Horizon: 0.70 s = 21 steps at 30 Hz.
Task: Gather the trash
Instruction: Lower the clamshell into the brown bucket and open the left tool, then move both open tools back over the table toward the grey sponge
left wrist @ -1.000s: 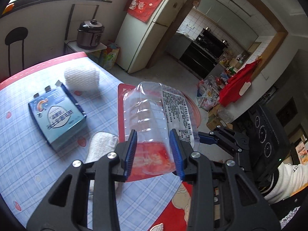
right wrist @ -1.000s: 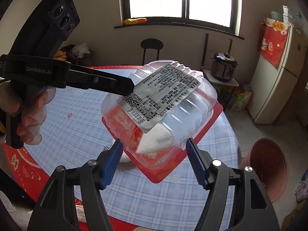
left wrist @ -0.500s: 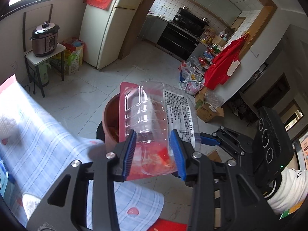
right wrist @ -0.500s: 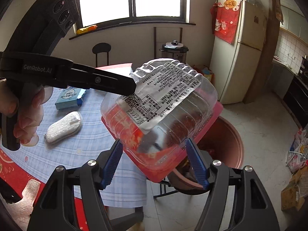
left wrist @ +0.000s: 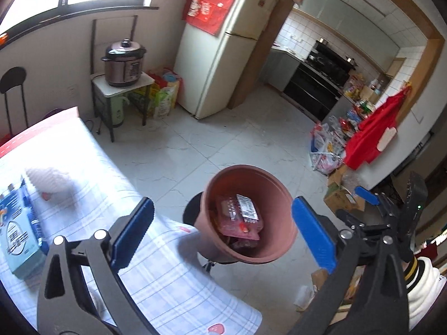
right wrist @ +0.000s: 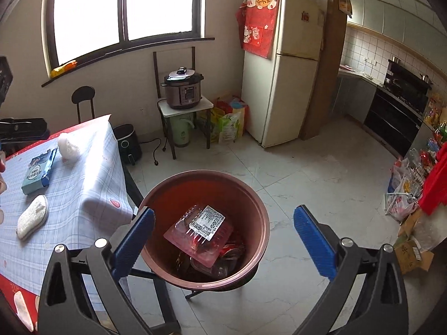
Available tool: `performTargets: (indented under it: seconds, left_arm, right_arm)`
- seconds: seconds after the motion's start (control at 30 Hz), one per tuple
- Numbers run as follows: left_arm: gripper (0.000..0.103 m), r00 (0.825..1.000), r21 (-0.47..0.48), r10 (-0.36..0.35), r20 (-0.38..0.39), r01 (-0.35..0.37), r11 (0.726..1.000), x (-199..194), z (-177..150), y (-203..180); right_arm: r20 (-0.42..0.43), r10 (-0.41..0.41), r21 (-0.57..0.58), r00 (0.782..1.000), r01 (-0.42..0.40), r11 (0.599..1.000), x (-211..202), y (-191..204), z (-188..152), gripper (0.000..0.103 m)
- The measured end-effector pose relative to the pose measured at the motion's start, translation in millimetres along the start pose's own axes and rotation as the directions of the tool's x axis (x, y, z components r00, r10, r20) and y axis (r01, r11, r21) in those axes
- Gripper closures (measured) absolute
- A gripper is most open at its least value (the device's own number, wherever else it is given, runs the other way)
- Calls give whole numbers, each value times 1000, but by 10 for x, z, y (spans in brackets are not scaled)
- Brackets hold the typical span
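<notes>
A clear plastic food box with a red base and a printed label (left wrist: 240, 217) (right wrist: 201, 229) lies inside a brown round bin (left wrist: 212, 195) (right wrist: 259, 217) on a stool beside the table. Other trash lies under it. My left gripper (left wrist: 222, 234) is open and empty, above the bin. My right gripper (right wrist: 223, 237) is open and empty, also above the bin; it shows at the right edge of the left wrist view (left wrist: 371, 201).
The table with the checked cloth (right wrist: 83, 189) holds a blue box (right wrist: 39, 170), a white crumpled wad (right wrist: 68, 145) and a white pad (right wrist: 32, 220). A fridge (right wrist: 285, 69), a pressure cooker (right wrist: 183, 88) on a small stand, bags and boxes line the floor edges.
Both grippers swung from over the table to over the bin and opened. The plastic box they held together dropped into the bin.
</notes>
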State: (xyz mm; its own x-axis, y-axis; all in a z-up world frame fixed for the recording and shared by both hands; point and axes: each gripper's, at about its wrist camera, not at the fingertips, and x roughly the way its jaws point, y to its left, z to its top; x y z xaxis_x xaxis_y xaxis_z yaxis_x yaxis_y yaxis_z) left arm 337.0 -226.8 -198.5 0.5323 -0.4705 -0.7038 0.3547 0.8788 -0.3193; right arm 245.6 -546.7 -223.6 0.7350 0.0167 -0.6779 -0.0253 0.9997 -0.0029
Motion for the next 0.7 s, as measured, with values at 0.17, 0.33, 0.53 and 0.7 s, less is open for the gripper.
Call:
performTargets:
  seconds: [0.17, 0.33, 0.53, 0.7]
  left_arm:
    - [6, 985, -90, 153, 78, -146, 985, -584, -199, 519]
    - [6, 943, -172, 304, 132, -280, 944, -1220, -507, 1024]
    - [6, 882, -206, 440, 168, -405, 891, -1939, -914, 1568]
    - [6, 857, -281, 491, 156, -438, 854, -2334, -1296, 2104]
  right_arm:
    - [16, 58, 20, 998, -59, 998, -27, 207, 54, 5]
    - [34, 127, -13, 991, -127, 992, 1, 698, 175, 5]
    - [-5, 192, -34, 981, -192, 981, 59, 1426, 197, 5]
    - [-88, 237, -61, 968, -243, 968, 151, 2107, 97, 5]
